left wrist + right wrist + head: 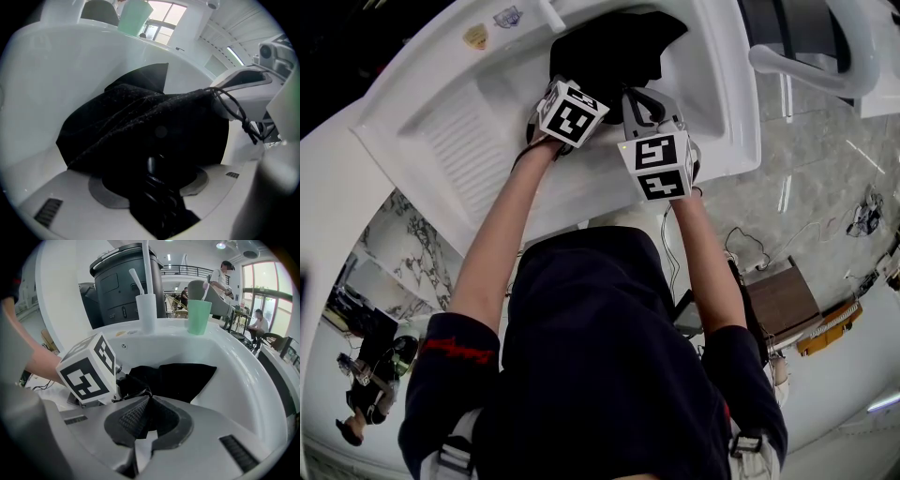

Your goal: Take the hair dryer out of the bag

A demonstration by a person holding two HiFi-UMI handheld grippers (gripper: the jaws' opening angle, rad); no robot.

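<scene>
Bag [174, 377] pinched — right gripper [149, 400] tilted down

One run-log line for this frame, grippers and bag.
left gripper: open, black bag between jaws | right gripper: shut on black bag rim | location: white sink | hair dryer: not visible

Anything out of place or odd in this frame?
Yes. The black bag lies crumpled inside the white wash basin, an odd place for a cloth bag. Its drawstring hangs loose at the gathered mouth. The right gripper is pinching its fabric. Nothing looks spilled or broken.
</scene>
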